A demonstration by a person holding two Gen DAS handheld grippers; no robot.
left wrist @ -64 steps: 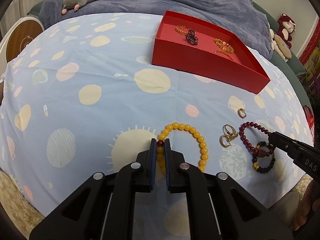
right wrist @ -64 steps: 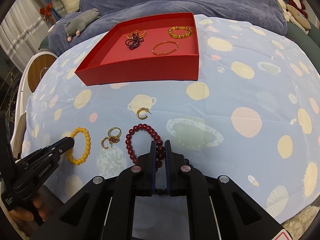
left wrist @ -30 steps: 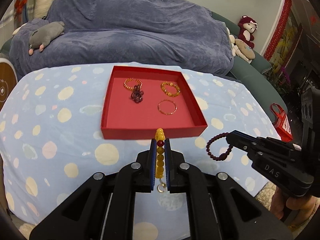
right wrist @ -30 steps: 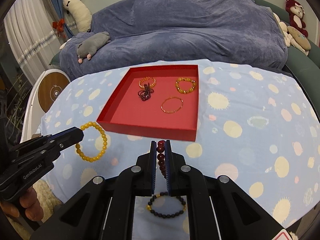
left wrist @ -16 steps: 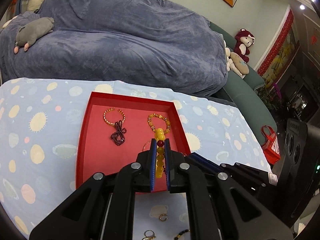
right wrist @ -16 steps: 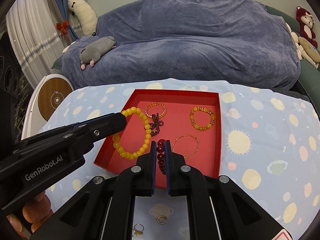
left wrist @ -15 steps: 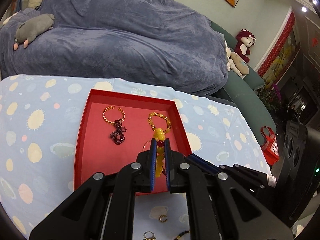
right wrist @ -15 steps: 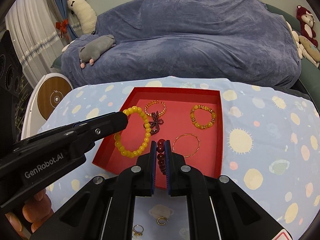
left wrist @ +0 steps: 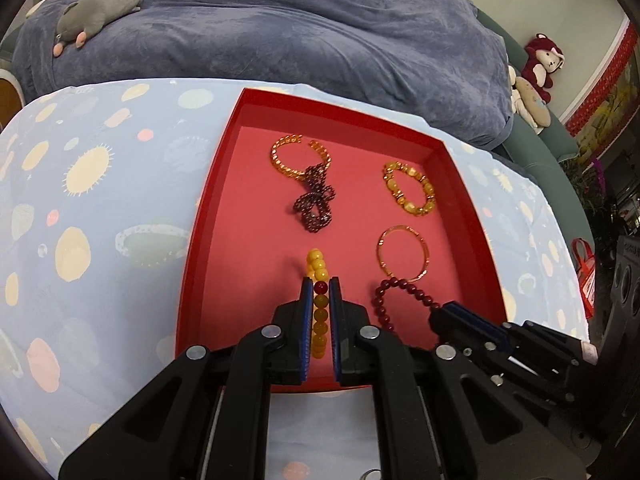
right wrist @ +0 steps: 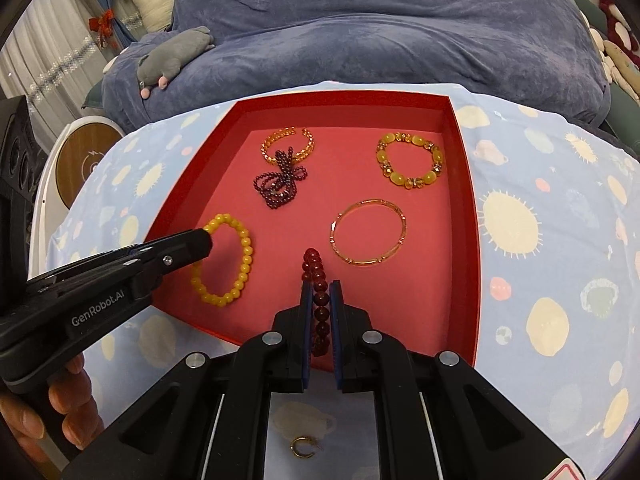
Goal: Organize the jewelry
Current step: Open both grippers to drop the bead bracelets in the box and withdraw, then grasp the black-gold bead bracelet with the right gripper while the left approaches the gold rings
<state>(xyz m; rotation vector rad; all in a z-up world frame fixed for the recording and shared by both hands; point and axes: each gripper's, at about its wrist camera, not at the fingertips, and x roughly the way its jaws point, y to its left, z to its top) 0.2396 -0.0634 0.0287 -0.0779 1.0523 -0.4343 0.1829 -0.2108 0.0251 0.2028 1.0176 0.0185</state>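
Observation:
My left gripper [left wrist: 320, 285] is shut on a yellow bead bracelet [left wrist: 318, 266], which hangs low over the near part of the red tray [left wrist: 200, 216]. In the right wrist view the yellow bracelet [right wrist: 240, 260] dangles from the left gripper [right wrist: 206, 240] at the tray's near left. My right gripper [right wrist: 321, 286] is shut on a dark red bead bracelet [right wrist: 316, 268] just above the tray floor. From the left wrist view that red bracelet [left wrist: 400, 286] hangs from the right gripper [left wrist: 444, 314]. A gold bangle [right wrist: 368, 232], an amber bead bracelet [right wrist: 410, 160], an orange bracelet [right wrist: 288, 142] and a dark purple beaded piece [right wrist: 280, 184] lie in the tray.
The tray sits on a light blue cloth with sun and planet prints [right wrist: 540, 220]. A small gold earring [right wrist: 304, 446] lies on the cloth in front of the tray. A sofa under a blue cover [left wrist: 280, 32] with plush toys stands behind. A hand [right wrist: 60, 412] holds the left gripper.
Both grippers have come forward and down over the tray with their bracelets. The tray now looks much larger and closer, and both bracelets hang low over its near part.

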